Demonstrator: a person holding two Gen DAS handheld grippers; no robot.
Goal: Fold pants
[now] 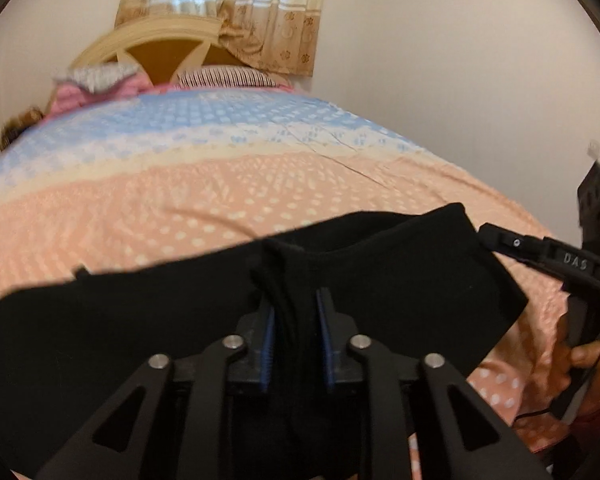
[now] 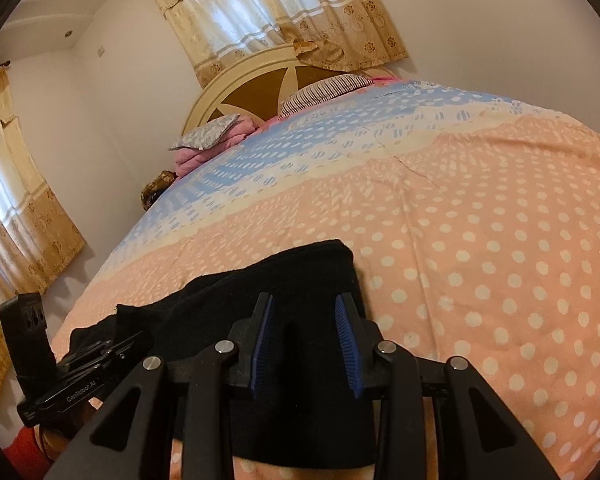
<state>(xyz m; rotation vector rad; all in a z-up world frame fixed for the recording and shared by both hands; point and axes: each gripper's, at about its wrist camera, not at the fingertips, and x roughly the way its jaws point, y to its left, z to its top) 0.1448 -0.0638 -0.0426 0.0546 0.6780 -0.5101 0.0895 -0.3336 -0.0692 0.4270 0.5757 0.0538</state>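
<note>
From the left wrist view, the black pants (image 1: 380, 280) lay along the near edge of the bed (image 1: 260, 192), spread over its pink dotted cover. The left gripper (image 1: 296, 312) had a bunched ridge of the cloth between its blue pads (image 1: 269, 344); the jaws stood narrow, and the fabric seemed pinched there, though the dark cloth made the contact hard to read. At the right edge of this view the right gripper (image 1: 496, 238) reached in to the far corner of the pants, with a hand (image 1: 588, 356) on its handle.

From the right wrist view, the right gripper (image 2: 304, 320) stood narrowly apart over the same pants (image 2: 300, 276), black cloth filling the gap between its pads. Whether those pads really pressed the fabric I could not tell. The left gripper (image 2: 112, 348) showed at the lower left, on the cloth's other end. Pillows (image 2: 324, 92) lay well away at the headboard.

The risk, as I judged it, was a weak hold. If the left pinch caught only a thin ridge, a lift could let the cloth slip out and the fold would sag. If the two ends rose unevenly, the pants would crease crookedly, or drag off the bed's edge.
</note>
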